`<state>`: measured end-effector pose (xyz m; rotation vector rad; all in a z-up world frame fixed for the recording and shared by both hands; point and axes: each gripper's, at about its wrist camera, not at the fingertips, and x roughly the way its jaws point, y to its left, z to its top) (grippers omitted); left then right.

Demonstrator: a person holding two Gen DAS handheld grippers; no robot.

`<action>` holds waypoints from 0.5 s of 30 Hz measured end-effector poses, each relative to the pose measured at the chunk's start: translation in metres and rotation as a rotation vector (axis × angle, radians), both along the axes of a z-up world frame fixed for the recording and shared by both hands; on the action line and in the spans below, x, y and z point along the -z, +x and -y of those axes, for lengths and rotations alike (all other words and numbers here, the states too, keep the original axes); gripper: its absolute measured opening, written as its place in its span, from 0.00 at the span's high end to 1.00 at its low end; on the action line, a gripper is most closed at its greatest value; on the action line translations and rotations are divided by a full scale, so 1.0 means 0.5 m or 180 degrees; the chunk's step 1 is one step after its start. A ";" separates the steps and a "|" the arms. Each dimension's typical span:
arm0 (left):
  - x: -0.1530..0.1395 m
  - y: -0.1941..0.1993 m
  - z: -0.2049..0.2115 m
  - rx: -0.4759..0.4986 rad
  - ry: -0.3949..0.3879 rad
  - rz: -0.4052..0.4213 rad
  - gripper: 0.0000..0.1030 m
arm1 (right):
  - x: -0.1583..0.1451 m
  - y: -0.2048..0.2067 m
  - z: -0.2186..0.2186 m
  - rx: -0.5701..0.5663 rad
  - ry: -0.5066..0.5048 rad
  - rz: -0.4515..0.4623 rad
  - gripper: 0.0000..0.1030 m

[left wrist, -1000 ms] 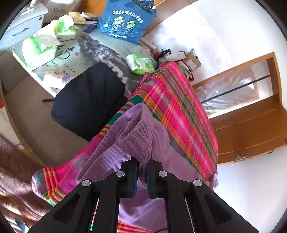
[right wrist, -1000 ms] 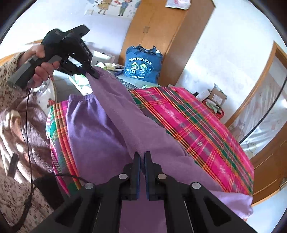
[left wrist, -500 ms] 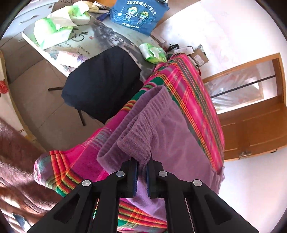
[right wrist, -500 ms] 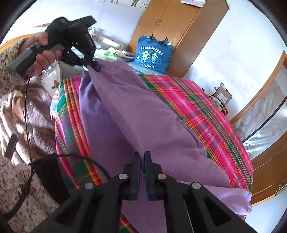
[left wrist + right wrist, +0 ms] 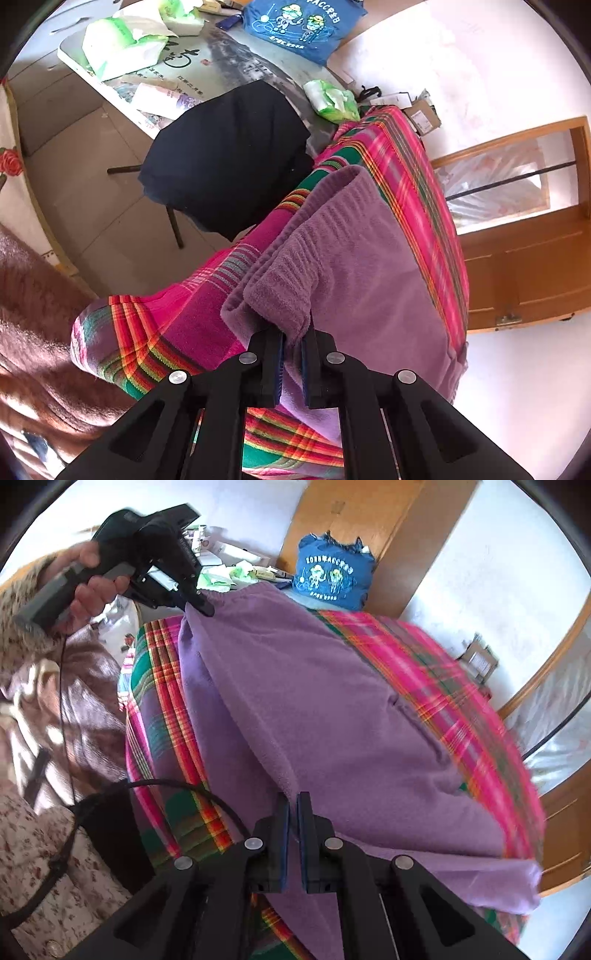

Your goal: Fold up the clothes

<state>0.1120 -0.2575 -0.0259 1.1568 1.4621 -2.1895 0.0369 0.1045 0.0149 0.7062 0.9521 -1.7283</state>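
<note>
Both tools have come down since a second ago, and the purple fleece garment (image 5: 314, 709), which hung steeply between them then, now lies spread much flatter over the pink, green and orange plaid cloth (image 5: 162, 686) that covers the counter.

Seen from its own wrist, the left tool (image 5: 291, 354) pinches the ribbed, gathered edge of the purple garment (image 5: 354, 258), a thick fold of it bunched between the narrowly parted pads. In the right wrist view that same left tool (image 5: 201, 605) grips the garment's far corner, and a hand (image 5: 88, 587) in a patterned sleeve wraps its grey handle.

The right tool (image 5: 293, 823) is pressed together on the near edge of the garment, with fleece passing between the pads and draping down below them.

Beyond the far end of the plaid cloth stands a blue bag with cartoon figures (image 5: 332, 576), against a wooden wardrobe (image 5: 369, 528). Left of the plaid cloth in the left wrist view, a black cloth-covered chair (image 5: 229, 155) stands beside a grey printed tabletop (image 5: 207, 62) bearing green-and-white tissue packs (image 5: 122, 48).
</note>
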 end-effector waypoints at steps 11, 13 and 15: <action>-0.003 0.016 -0.004 0.0071 0.0026 -0.0002 0.90 | 0.012 -0.030 -0.002 0.0040 0.0060 0.0415 0.95; -0.011 0.026 -0.012 0.0075 0.0011 -0.0004 0.90 | 0.010 -0.032 -0.004 0.0043 0.0045 0.0440 0.95; -0.029 0.044 -0.027 0.0037 -0.0044 -0.0076 0.90 | 0.008 -0.032 -0.004 0.0048 0.0041 0.0463 0.94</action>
